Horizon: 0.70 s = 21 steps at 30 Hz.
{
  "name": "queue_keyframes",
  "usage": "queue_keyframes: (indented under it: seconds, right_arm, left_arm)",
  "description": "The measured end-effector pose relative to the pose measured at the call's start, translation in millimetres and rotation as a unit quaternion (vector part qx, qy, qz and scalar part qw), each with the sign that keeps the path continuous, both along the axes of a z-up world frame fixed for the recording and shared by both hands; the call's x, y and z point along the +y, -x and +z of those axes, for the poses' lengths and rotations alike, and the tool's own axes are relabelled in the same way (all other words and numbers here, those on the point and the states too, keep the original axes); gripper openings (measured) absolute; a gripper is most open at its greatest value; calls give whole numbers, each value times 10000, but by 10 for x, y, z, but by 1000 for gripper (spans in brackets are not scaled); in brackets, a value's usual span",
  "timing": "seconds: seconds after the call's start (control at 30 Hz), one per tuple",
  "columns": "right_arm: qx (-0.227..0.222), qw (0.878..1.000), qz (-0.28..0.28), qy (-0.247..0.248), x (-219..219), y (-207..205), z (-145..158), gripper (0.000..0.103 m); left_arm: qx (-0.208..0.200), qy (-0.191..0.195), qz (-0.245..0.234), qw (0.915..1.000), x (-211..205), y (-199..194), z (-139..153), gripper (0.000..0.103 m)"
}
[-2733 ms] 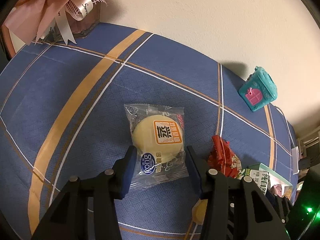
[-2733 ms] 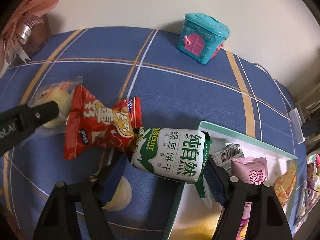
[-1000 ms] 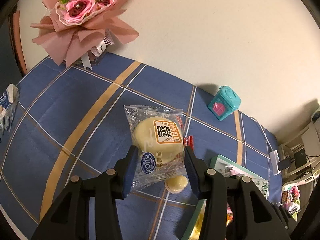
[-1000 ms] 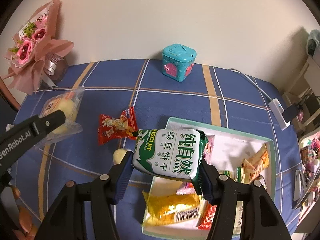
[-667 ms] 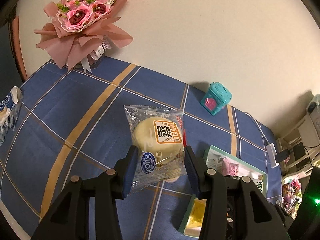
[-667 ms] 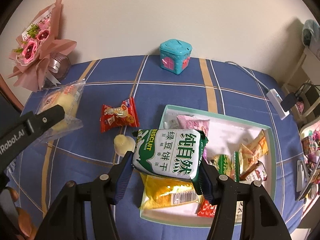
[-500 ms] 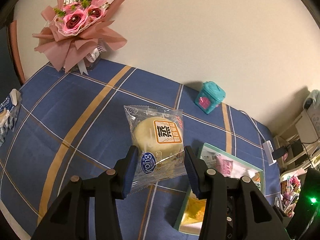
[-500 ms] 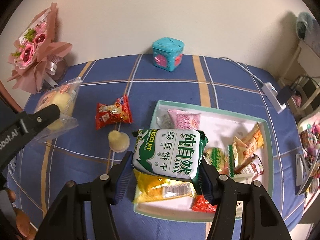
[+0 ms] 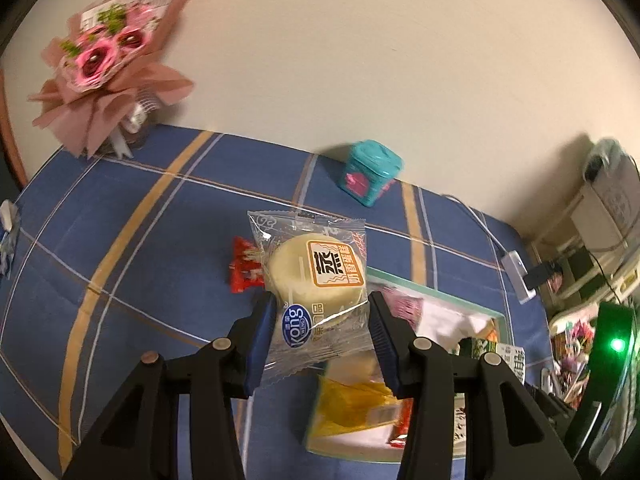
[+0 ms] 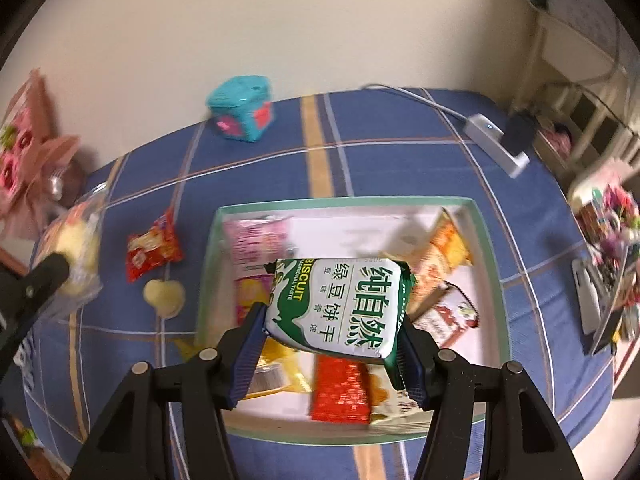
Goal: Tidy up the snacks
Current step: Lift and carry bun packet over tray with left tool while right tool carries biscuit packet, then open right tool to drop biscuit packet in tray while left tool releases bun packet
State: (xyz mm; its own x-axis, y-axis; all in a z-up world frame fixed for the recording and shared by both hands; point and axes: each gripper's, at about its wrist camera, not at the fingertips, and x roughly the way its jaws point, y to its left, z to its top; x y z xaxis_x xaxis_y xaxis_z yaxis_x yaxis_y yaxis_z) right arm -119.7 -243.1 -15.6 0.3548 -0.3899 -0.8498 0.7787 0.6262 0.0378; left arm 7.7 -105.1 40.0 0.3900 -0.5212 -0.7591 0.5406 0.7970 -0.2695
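Left tongs (image 9: 320, 336) grip clear-wrapped steamed cake (image 9: 316, 276) above blue plaid tabletop (image 9: 120, 248). Right tongs (image 10: 332, 344) grip green biscuit pack (image 10: 340, 304) over snack-filled tray (image 10: 490, 240).

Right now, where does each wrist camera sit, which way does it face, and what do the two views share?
Left wrist: sits on the left gripper, looks down along its fingers at the steamed cake packet clamped between them; beyond lie the blue tablecloth and wall.
Right wrist: sits on the right gripper, looks down past the held green biscuit pack into the snack box; the left gripper's finger shows at the left edge.
Shared: teal toy house, red snack packet, snack box, bouquet.
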Motion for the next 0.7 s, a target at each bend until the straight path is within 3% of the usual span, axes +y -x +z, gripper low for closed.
queue_keyframes:
  seconds: [0.43,0.7]
  right_arm:
    - [-198,9972,-660,-273,-465,469,-15,63]
    - [-307,9939,-976,-420,-660,723,-66,63]
  left_arm:
    - [-256,-356,-1027,9937,-635,642,-34,48]
    - [-206,-540,-1386,9887,-864,864,-151,48]
